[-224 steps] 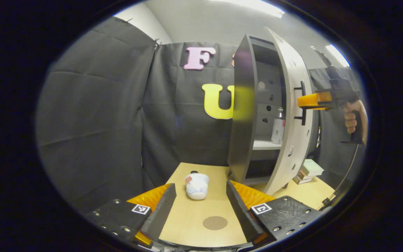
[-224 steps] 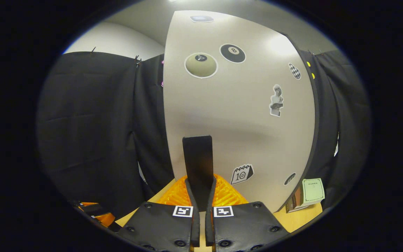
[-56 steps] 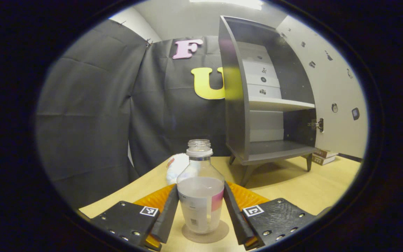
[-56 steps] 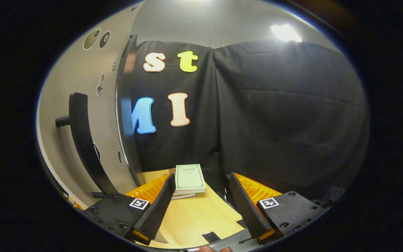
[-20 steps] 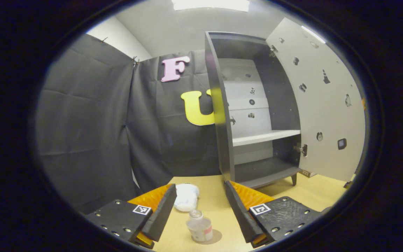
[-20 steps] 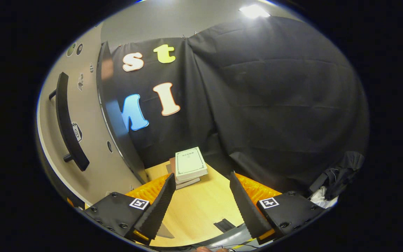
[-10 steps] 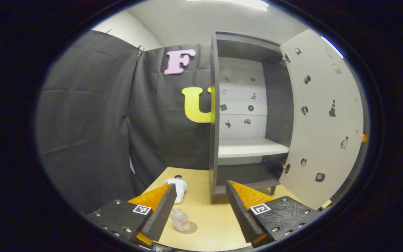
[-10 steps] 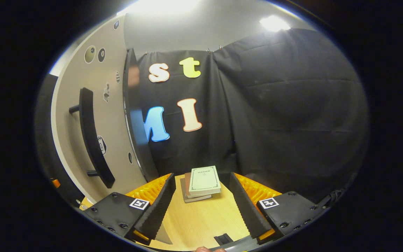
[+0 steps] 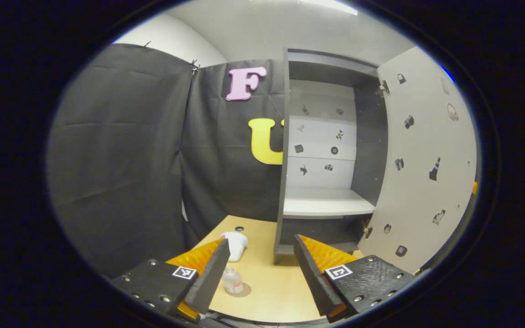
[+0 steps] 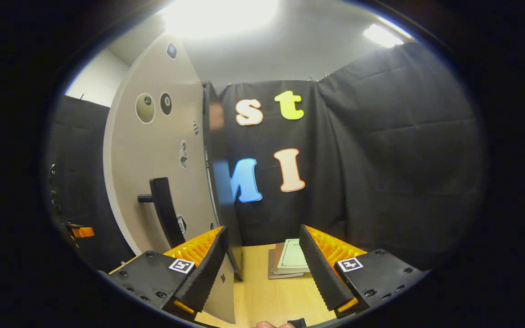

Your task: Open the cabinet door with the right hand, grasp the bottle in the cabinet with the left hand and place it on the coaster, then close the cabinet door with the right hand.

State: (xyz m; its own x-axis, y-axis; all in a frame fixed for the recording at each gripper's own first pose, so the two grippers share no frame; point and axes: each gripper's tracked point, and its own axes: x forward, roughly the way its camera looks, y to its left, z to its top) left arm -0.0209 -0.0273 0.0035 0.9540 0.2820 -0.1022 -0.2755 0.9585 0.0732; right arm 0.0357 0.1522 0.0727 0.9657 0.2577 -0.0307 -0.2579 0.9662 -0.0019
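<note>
Left gripper view, taking the cabinet [image 9: 321, 200] as landmark. Left gripper [image 9: 257, 273] is hanging above the table [image 9: 267, 300] w/ fingers spread wide, released, nothing between them. The bottle [image 9: 233, 279] is standing upright on the coaster [image 9: 243, 290], down on the table, just inside the gripper's left finger [image 9: 208, 278] as seen here and partly cut off by it; it's apart from both fingers, and sitting in front-left of the cabinet. Bottle is small in frame, so label and neck are hard to make out. A white soft toy [image 9: 235, 239] is lying beyond the bottle, left of the cabinet's base. Cabinet is standing open, white shelf [image 9: 326, 202] bare, lower bay dark & half hidden behind the right finger [image 9: 310, 269]. The cabinet door [image 9: 422, 168] is swung out to the cabinet's right, inside face w/ stickers showing; its lower edge is cut off at frame edge.

Right gripper view. Right gripper [image 10: 262, 269] is also released, fingers wide apart, gripping nothing. It's sitting just off the door's [image 10: 153, 182] outer face, the door's free edge running down behind its left finger [image 10: 203, 273]. The black handle [image 10: 164, 212] is up-left of that finger, not touched; handle's lower end is hidden by the finger. Between the fingers, farther off, a stack of books [image 10: 290, 262] is lying on the table [image 10: 262, 296] on the cabinet's right side, part-covered by the right finger [image 10: 321, 273]. A fingertip [image 10: 267, 325] is peeking in at bottom edge, mostly cut off.
</note>
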